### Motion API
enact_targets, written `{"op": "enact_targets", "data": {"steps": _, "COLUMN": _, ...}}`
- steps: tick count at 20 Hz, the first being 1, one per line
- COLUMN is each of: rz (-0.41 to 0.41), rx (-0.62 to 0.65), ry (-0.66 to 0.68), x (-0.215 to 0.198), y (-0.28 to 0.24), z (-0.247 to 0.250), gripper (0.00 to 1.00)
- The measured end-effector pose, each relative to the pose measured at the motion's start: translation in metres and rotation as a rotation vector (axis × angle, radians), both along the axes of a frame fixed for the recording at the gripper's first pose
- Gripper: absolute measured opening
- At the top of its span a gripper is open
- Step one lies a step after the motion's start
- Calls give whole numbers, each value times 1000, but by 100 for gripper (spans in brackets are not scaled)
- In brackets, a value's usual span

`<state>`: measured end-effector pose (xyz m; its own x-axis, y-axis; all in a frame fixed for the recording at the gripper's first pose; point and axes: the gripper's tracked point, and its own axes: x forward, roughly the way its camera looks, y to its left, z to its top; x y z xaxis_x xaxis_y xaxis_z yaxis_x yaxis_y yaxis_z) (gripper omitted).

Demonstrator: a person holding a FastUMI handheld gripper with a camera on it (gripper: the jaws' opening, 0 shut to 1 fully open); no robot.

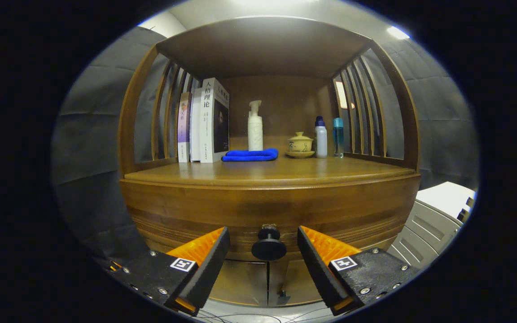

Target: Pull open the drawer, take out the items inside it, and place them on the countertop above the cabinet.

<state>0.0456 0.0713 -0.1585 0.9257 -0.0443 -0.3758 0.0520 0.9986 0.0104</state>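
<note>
Gripper view showed the gripper (263, 251) with its fingers spread apart, touching nothing; the drawer knob (268, 245) sat between them, at twelve o'clock from the fingertips. Beyond it, the drawer (267, 211) front stood closed beneath the countertop (281, 171).
</note>
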Motion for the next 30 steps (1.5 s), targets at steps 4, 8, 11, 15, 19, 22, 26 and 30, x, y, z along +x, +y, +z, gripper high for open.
{"op": "enact_targets", "data": {"steps": 4, "rz": -10, "rx": 2, "ry": 23, "x": 4, "y": -3, "z": -16, "gripper": 80}}
{"op": "enact_targets", "data": {"steps": 8, "rz": -1, "rx": 34, "ry": 23, "x": 6, "y": -5, "z": -21, "gripper": 52}}
{"op": "enact_targets", "data": {"steps": 11, "rz": -7, "rx": 1, "ry": 3, "x": 6, "y": -7, "z": -20, "gripper": 49}}
{"op": "enact_targets", "data": {"steps": 15, "rz": -40, "rx": 10, "ry": 13, "x": 6, "y": -7, "z": -23, "gripper": 43}}
{"op": "enact_targets", "data": {"steps": 19, "rz": -54, "rx": 32, "ry": 39, "x": 4, "y": -7, "z": -24, "gripper": 35}}
{"op": "enact_targets", "data": {"steps": 22, "rz": -47, "rx": 41, "ry": 49, "x": -1, "y": -7, "z": -22, "gripper": 35}}
{"op": "enact_targets", "data": {"steps": 26, "rz": -54, "rx": 35, "ry": 56, "x": -22, "y": -7, "z": -18, "gripper": 35}}
{"op": "enact_targets", "data": {"steps": 30, "rz": -55, "rx": 38, "ry": 70, "x": -49, "y": -5, "z": -11, "gripper": 35}}
